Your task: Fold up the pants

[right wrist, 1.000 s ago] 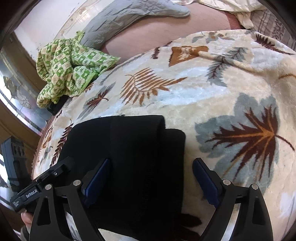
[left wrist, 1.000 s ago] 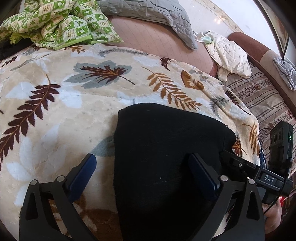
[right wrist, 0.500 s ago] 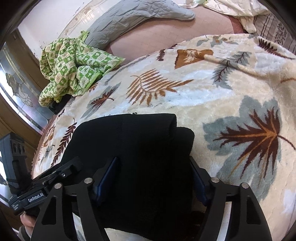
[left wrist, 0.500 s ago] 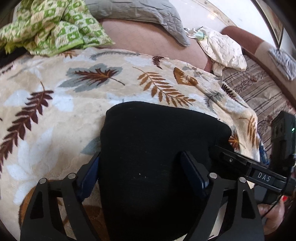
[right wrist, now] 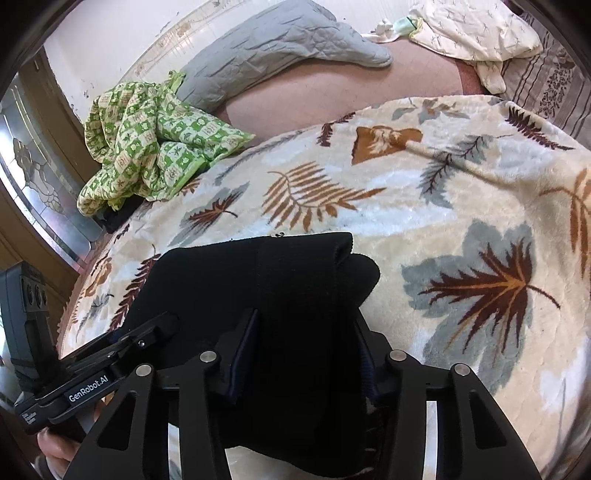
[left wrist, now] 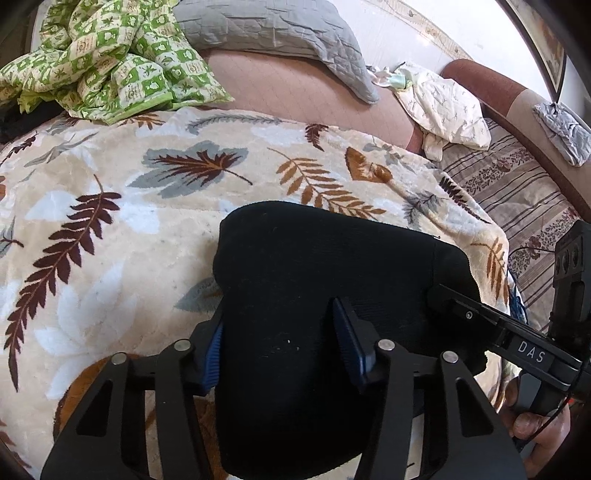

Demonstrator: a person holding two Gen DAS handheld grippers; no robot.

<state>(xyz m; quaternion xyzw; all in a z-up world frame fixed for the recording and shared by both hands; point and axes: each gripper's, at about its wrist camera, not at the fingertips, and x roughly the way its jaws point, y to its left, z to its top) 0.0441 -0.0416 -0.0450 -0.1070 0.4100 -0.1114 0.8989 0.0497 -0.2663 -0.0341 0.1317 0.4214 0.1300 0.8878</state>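
Note:
The black pants (left wrist: 314,251) lie folded into a thick bundle on a leaf-print blanket (left wrist: 110,229). My left gripper (left wrist: 277,314) straddles the bundle's left end. Its jaws are closing, and the blue pads press into the fabric bunched between them. My right gripper (right wrist: 306,317) grips the right end of the pants (right wrist: 240,277) the same way, jaws closing with cloth squeezed between the pads. Each view shows the other gripper's finger entering the bundle from the side: right gripper's finger (left wrist: 454,306), left gripper's finger (right wrist: 147,332).
A green checked cloth (left wrist: 110,62) and a grey quilted pillow (left wrist: 273,33) lie at the bed's far side. A cream cloth (left wrist: 443,107) rests by a striped sheet (left wrist: 517,192) on the right. A hand (left wrist: 535,432) holds the right gripper's handle.
Both grippers' jaws have come in from wide apart onto the pants, bunching the fabric. The right end of the bundle has risen slightly.

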